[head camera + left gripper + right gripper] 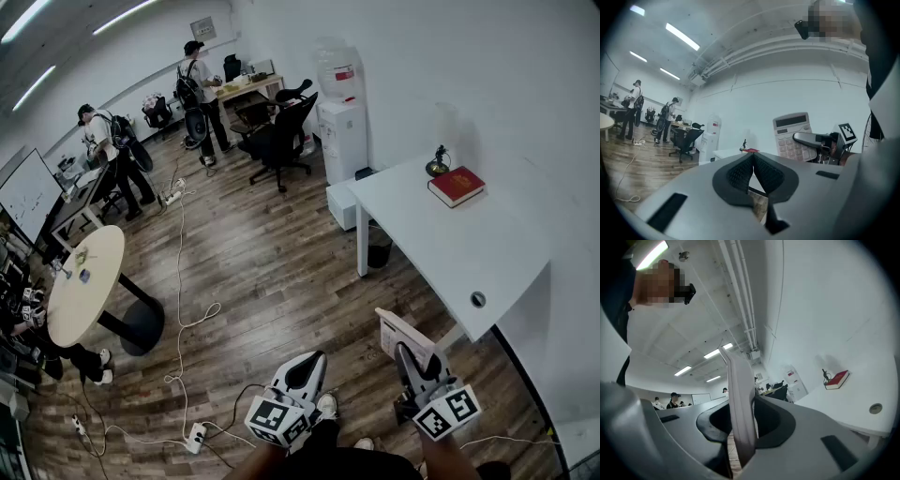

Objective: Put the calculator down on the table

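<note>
My right gripper (405, 349) is shut on a pale calculator (405, 336), held on edge above the wooden floor, short of the white table (487, 253). In the right gripper view the calculator (739, 404) stands edge-on between the jaws. From the left gripper view its keypad (793, 136) shows at the right, with the right gripper's finger across it. My left gripper (305, 367) hangs beside it at the left, shut and empty, its pads (740, 172) meeting.
A red book (457, 185) and a small dark figurine (437, 165) sit at the table's far end. A cable hole (478, 299) lies near its front edge. A water dispenser (339, 122), office chairs, a round table (86, 281), floor cables and two standing people fill the room behind.
</note>
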Action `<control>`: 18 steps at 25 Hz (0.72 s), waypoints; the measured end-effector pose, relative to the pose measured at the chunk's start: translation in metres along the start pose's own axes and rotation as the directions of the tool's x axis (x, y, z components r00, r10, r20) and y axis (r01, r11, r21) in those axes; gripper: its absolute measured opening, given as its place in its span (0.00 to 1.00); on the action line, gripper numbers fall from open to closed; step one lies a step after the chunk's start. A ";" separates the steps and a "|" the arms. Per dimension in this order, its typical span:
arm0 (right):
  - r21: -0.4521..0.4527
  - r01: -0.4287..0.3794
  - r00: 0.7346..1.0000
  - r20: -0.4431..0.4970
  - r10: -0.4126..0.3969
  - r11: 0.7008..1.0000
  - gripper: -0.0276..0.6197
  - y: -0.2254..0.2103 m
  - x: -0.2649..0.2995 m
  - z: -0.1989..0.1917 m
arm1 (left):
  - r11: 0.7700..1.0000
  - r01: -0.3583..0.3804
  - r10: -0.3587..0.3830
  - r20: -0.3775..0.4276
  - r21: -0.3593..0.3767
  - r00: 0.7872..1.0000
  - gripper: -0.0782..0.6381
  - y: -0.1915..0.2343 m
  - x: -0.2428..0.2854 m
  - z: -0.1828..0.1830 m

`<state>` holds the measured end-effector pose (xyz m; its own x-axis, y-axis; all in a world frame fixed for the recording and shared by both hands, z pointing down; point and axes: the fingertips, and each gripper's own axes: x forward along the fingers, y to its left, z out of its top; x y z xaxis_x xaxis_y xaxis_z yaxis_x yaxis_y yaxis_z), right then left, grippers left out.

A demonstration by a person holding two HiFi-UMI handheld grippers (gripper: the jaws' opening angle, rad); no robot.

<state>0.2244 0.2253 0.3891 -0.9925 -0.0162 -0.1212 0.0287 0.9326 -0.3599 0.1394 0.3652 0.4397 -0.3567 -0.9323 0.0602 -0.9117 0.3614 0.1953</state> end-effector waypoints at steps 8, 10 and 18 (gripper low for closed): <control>0.012 -0.003 1.000 0.004 0.003 1.000 0.23 -0.005 0.009 0.004 | 1.000 0.018 -0.018 0.015 0.009 1.000 0.14 -0.001 0.016 0.008; 0.008 -0.006 1.000 0.003 0.006 1.000 0.23 -0.007 0.012 0.006 | 1.000 0.020 -0.020 0.006 0.000 1.000 0.14 0.001 0.020 0.005; -0.006 -0.032 0.999 0.021 0.032 0.999 0.23 -0.014 0.043 0.011 | 0.999 0.037 -0.037 0.005 -0.023 0.999 0.14 0.024 0.047 0.005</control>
<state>0.1823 0.2078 0.3788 -0.9884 0.0060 -0.1516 0.0594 0.9348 -0.3502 0.0997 0.3307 0.4428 -0.3242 -0.9448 0.0477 -0.9192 0.3265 0.2201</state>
